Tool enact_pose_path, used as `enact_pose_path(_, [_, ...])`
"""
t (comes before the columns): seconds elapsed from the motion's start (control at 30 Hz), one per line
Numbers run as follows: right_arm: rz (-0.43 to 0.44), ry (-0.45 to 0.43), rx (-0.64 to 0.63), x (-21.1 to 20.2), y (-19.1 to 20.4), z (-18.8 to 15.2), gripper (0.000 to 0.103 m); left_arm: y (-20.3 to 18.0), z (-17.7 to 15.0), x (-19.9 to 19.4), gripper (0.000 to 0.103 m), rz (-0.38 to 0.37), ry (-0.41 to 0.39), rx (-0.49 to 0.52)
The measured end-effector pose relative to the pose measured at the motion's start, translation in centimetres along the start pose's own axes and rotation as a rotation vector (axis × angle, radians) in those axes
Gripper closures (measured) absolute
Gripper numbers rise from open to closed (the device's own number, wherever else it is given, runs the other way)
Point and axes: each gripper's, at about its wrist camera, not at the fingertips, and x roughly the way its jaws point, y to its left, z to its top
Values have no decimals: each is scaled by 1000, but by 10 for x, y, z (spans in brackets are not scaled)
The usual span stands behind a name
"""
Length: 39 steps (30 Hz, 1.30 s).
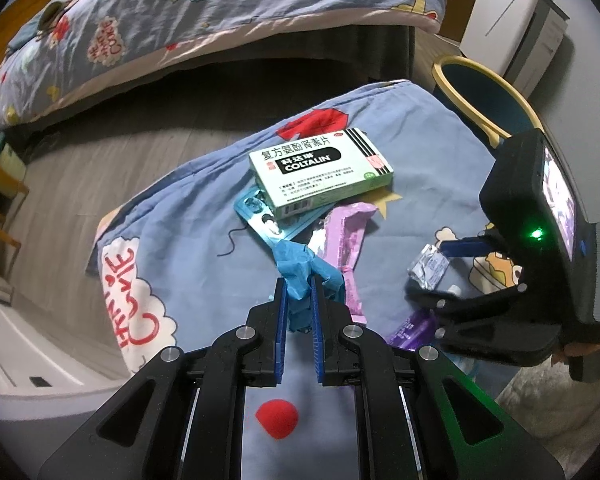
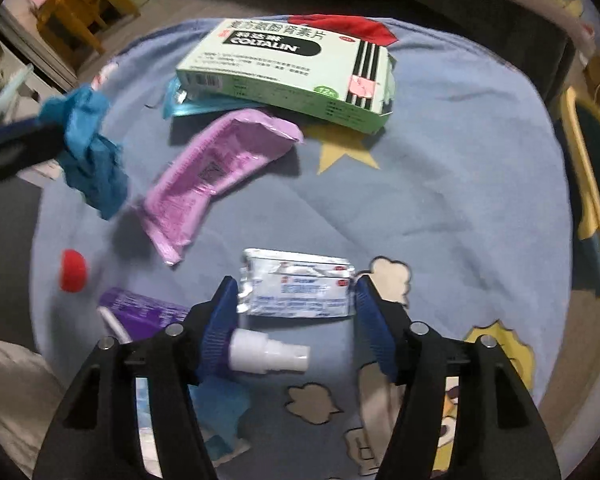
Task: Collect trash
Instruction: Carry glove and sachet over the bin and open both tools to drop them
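A pale green cardboard medicine box (image 1: pixel 322 168) printed with black stripes and the word COLTALIN is seen lying flat on a blue cartoon-print quilt (image 1: pixel 412 152). One such box is counted. Beneath its near edge one teal foil blister strip (image 1: pixel 260 216) is tucked, partly covered by the box. Just in front of the box one crumpled lilac plastic wrapper (image 2: pixel 216 176) is spread, long and bent, with a torn end. Nearer than the box, beyond the wrapper, one flat silver foil sachet (image 2: pixel 300 288) with blue print is laid, and close in front of that one small white spray nozzle (image 2: pixel 266 354) is found on its side. To the left of the sachet, still on the near side of the box, one purple carton (image 2: pixel 140 312) is partly hidden.

One crumpled teal tissue wad (image 1: pixel 304 276) is pinched by the left tongs (image 1: pixel 299 284), whose blue pads are pressed onto it; it is held in front of the box and left of the wrapper. The right tongs (image 2: pixel 294 292) are spread wide, one pad at each end of the silver sachet; whether the pads touch it cannot be told. Five loose pieces are counted on the quilt, and one in the left tongs.
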Motion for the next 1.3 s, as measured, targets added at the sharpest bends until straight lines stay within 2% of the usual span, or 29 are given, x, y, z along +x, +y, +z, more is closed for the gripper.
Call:
enact_pose_path(0.23, [55,-64,70,-27,-18,3,48,-3,3,-4,91,-8,-13,-1])
enact_pose_path(0.53, [94,-239,175,-98,-66,16,48,-18,17,-19,91,3,-85,15])
enact_pose_path(0.7, [48,-373,193,-152,-97,26,48,-34,26,-35,91,-24,-154,21])
enact_pose_path(0.77, [31,-430,216,-176,-119,26,48,-44,28,-39,91,-1,-176,46])
enact_pose_path(0.93, [-80,-531,273,-215,-175,23,48,-67,43,-45,91,-7,-217,46])
enact_pose_path(1.07, [-108,-557,355,-225,-226,9,47,-92,65,-42,91,-25,-235,64])
enact_pose_path(1.17, [-130,-545,411,-224,-261,-3,47,-120,91,-33,91,-69,-245,64])
enact_pose_path(1.3, [-109,-522,488,-210,-292,-12,47,-162,119,-23,91,-97,-253,114])
